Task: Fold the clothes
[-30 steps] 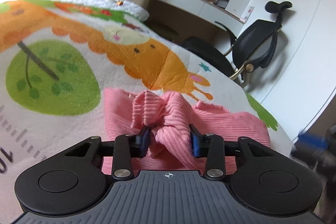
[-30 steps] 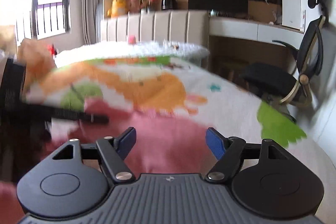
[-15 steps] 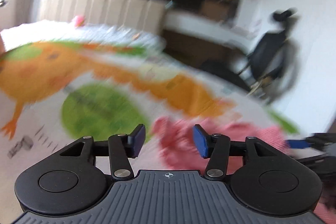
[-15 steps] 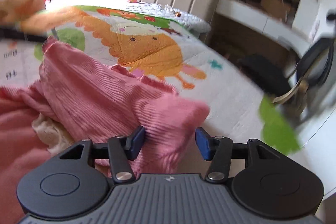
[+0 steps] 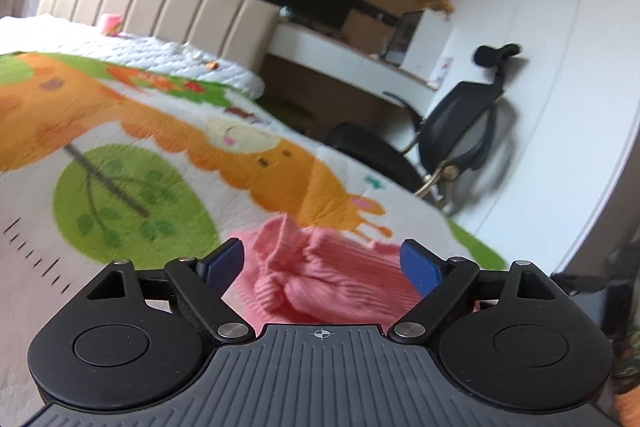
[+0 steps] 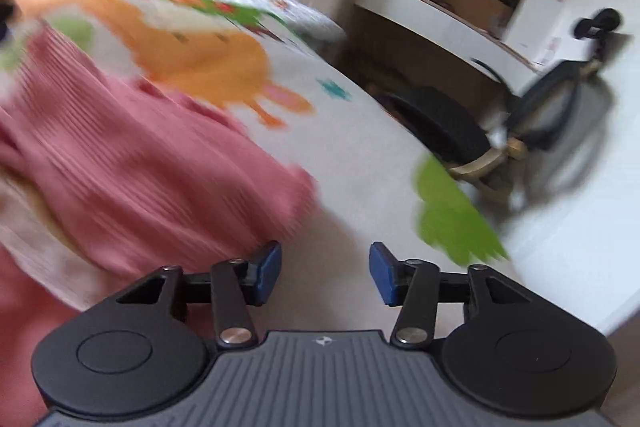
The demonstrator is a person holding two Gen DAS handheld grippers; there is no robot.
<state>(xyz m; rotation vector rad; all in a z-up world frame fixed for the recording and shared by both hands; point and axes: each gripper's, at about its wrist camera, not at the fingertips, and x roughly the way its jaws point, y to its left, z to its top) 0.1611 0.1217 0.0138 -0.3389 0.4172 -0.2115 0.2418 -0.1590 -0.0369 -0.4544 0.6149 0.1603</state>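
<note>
A pink ribbed garment (image 5: pixel 324 279) lies bunched on a cartoon-print bed cover (image 5: pixel 120 163). My left gripper (image 5: pixel 323 263) is open wide and holds nothing; the crumpled cloth lies just beyond and between its blue pads. In the right wrist view the same garment (image 6: pixel 132 179) spreads at the left, blurred, with a pale inner layer showing at its lower left. My right gripper (image 6: pixel 324 273) is open and empty over bare cover, its left pad close to the garment's right edge.
The bed's right edge (image 6: pixel 540 267) runs close by. A black office chair (image 5: pixel 460 143) stands beside it, in front of a white desk (image 5: pixel 352 55). A padded beige headboard (image 5: pixel 160 7) is at the far end.
My left gripper has let go of the bunched pink cloth and opened wide, drawing back a little. My right gripper has shifted right, off the garment's corner, and stays open.
</note>
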